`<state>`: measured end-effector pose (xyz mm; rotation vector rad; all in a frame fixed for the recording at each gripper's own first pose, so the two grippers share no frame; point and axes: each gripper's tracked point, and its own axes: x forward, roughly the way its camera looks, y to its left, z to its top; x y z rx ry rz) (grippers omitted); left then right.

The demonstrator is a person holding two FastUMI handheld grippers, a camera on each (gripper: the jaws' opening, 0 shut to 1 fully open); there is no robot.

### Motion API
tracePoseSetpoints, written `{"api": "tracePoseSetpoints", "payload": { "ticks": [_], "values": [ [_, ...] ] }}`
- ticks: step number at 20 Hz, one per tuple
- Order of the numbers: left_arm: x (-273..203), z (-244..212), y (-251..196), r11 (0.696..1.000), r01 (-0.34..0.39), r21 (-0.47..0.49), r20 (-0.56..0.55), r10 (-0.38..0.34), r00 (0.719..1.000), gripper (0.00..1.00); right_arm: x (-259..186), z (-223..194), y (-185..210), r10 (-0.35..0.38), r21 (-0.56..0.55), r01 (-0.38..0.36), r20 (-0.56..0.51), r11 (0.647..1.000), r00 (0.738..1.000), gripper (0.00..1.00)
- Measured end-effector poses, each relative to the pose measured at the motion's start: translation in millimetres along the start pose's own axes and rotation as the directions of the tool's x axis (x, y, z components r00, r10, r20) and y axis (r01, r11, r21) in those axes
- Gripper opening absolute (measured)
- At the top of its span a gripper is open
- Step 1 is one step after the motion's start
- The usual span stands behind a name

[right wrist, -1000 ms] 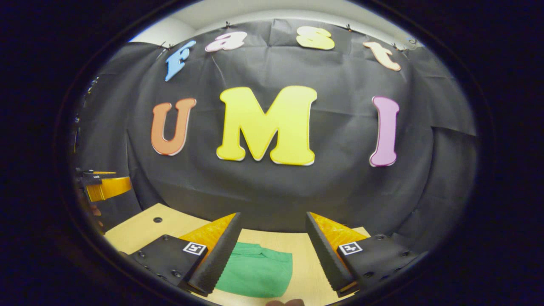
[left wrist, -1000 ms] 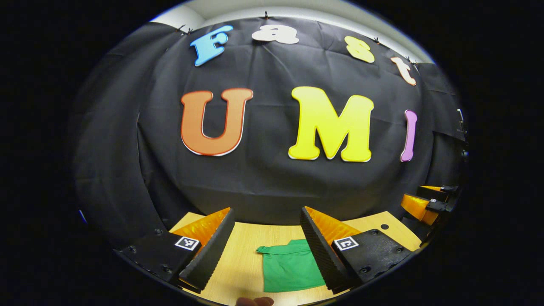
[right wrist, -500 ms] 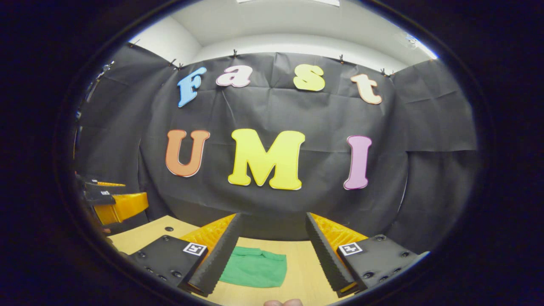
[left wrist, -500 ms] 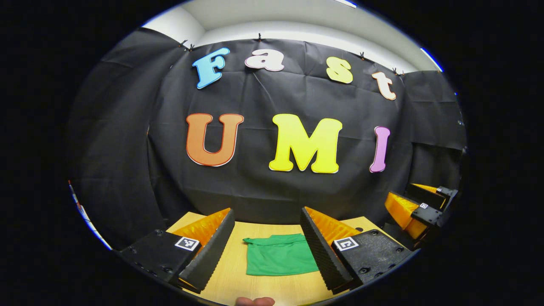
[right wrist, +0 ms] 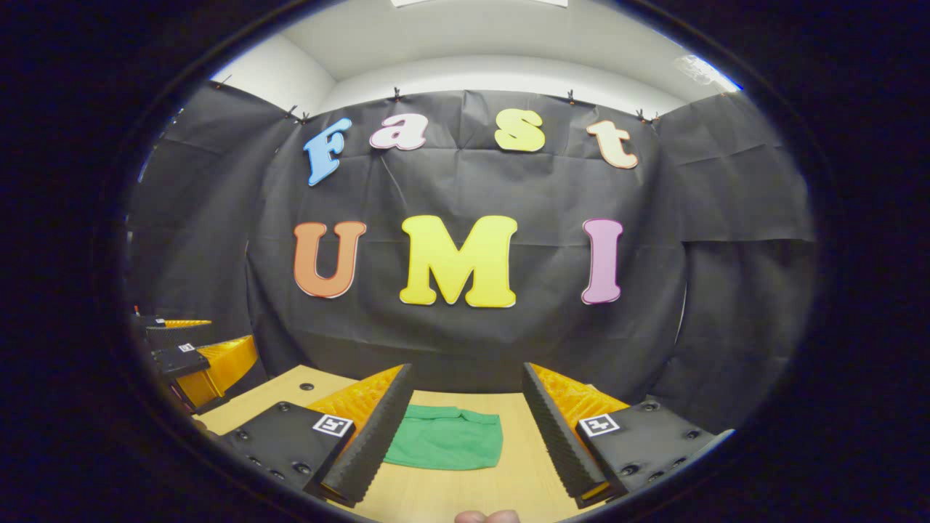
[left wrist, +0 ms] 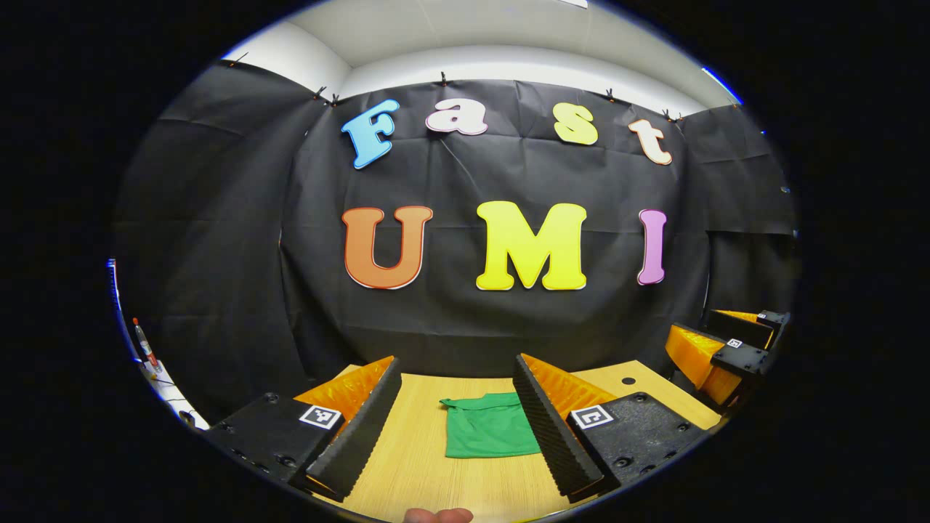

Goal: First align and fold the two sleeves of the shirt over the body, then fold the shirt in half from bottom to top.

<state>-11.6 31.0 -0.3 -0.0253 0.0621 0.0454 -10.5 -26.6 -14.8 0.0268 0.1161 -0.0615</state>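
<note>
Both tongs have drawn back and tilted up from the folded green cloth shirt (left wrist: 490, 434), which now lies farther off on the pale wooden surface (left wrist: 421, 465). More ceiling shows above. The right tongs (left wrist: 726, 349) sit slightly lower at the left gripper view's edge.

Both views are evenly and brightly lit from overhead, where a ceiling light panel (right wrist: 472, 2) is glimpsed at 12 o'clock. Only soft, faint shadows are cast on the wooden worktop (left wrist: 436, 465). Focus is sharp throughout. Strong fisheye bending is seen towards the rims. No glare is noted.
</note>
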Motion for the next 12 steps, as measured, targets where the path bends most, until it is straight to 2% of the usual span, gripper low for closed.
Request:
{"api": "tracePoseSetpoints", "payload": {
  "ticks": [1, 12],
  "values": [
    [0.6, 0.8, 0.5, 1.0, -0.004, -0.003, 0.0, 0.004, 1.0, 0.99, -0.5, 2.2, 0.7, 0.003, -0.01, -0.003, 0.009, 1.0, 1.0, 0.96],
    [2.9, 9.4, 2.6, 1.0, -0.026, -0.003, 0.017, 0.026, 1.0, 0.99, 7.2, 13.6, 6.0, 0.036, -0.003, -0.036, 0.04, 0.999, 0.999, 0.96]
  ]
}}
